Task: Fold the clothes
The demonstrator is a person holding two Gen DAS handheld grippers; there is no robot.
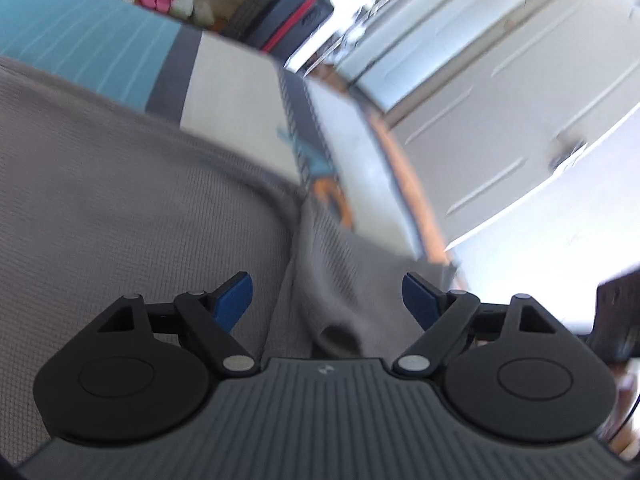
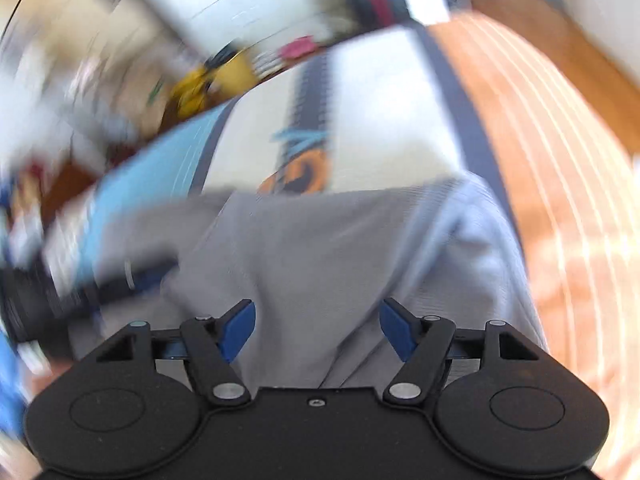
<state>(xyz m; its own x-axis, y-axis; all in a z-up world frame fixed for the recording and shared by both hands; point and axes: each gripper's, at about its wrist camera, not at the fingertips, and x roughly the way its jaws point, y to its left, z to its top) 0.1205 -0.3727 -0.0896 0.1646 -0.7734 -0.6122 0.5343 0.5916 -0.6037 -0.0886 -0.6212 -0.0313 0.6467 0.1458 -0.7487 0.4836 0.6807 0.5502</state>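
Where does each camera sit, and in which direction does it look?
Left wrist: on the left tongs, looking down along open blue fingers at the grey garment on the bed; wardrobe doors behind.
Right wrist: on the right tongs, open, looking down at the same garment; wooden floor to the side, much blur.
Shared: garment, bed, blue blanket.

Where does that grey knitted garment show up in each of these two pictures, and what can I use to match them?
Left wrist view: the grey garment fills the left and lower middle, a fold running between the open fingers.
Right wrist view: it fills the lower middle, blurred, ahead of the open fingers.
Shared landmark: the orange and blue print on the white cover just beyond it.
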